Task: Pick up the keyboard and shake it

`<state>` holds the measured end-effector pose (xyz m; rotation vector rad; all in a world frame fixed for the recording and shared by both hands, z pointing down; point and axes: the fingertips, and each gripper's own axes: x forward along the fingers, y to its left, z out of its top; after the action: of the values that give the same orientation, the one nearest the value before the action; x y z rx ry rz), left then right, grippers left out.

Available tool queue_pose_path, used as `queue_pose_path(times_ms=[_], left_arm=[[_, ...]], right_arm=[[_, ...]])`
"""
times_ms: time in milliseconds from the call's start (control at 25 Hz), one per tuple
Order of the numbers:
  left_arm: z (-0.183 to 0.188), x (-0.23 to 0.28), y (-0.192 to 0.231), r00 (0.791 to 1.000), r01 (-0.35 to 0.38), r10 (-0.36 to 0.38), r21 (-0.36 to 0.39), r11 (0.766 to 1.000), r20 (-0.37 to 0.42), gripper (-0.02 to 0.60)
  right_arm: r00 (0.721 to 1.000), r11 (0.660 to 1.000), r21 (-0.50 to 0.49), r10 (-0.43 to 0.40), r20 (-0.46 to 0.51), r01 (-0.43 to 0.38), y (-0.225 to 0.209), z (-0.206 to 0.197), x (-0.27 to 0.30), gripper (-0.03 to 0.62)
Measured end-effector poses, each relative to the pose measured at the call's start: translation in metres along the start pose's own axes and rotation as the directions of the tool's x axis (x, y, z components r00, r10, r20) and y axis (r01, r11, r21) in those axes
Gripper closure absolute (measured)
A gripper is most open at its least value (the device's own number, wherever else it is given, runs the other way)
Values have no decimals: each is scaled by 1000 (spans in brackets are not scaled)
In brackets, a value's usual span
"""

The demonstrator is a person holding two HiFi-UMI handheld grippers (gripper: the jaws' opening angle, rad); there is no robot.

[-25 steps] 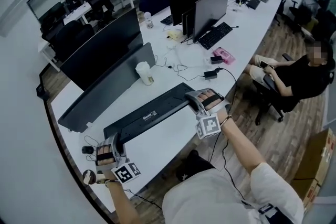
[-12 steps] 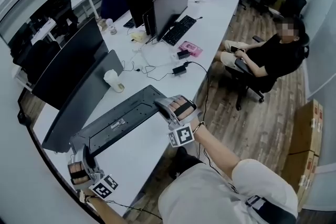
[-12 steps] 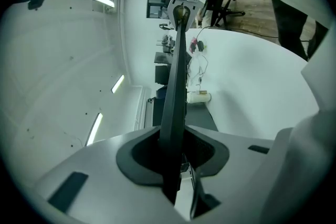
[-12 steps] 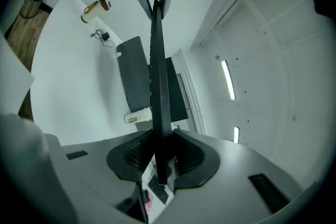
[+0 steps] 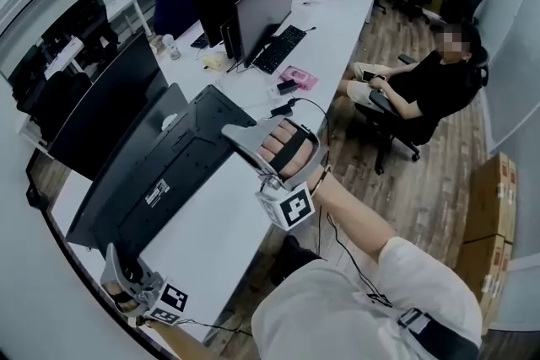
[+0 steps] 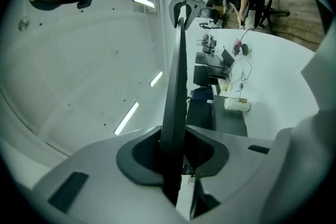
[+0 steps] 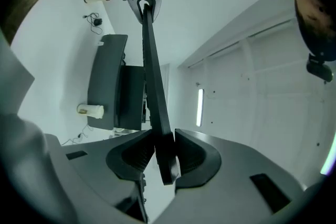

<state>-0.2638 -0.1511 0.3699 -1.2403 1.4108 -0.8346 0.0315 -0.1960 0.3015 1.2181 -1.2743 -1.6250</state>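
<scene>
The black keyboard (image 5: 160,173) hangs above the white desk (image 5: 219,232), tilted with its labelled underside toward the head view. My left gripper (image 5: 121,267) is shut on its near-left end, and my right gripper (image 5: 245,141) on its far-right end. In the left gripper view the keyboard (image 6: 176,86) runs edge-on out of the left gripper (image 6: 173,152) to the right gripper (image 6: 186,0). In the right gripper view the keyboard (image 7: 152,71) sits between the pads of the right gripper (image 7: 163,157), whose jaws have just been opening slightly, and the pads still touch it.
A wide dark monitor (image 5: 101,97) stands just behind the keyboard, with a white cup (image 5: 171,120) peeking out beside it. Cables and a pink item (image 5: 299,78) lie further along the desk. A seated person (image 5: 422,88) is to the right, with cardboard boxes (image 5: 498,206) on the floor.
Both grippers have risen with the keyboard. It has left the desk and tipped up steeply, the right end climbing most.
</scene>
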Motion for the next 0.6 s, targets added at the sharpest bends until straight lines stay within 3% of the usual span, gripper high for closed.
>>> queue_pose_path(times_ms=[200,320,480,600], left_arm=[[17,-6,58,986,-159,158,29,987,47,463],[20,-8,72,984,-172,170,37,984,50,460],[10,-1,43,1000,-6,4,85,996,30,462],[-7,-2,5,988,155,-157,112,981,7,465]], right_arm=[[986,986,25,-165,-15,166,-56,1,-14,457],[984,983,53,-176,-11,176,-67,2,-18,456],[1000,997,71,-19,-3,19,-29,0,-5,457],[986,982,92,164,24,-165,22,5,5,462]])
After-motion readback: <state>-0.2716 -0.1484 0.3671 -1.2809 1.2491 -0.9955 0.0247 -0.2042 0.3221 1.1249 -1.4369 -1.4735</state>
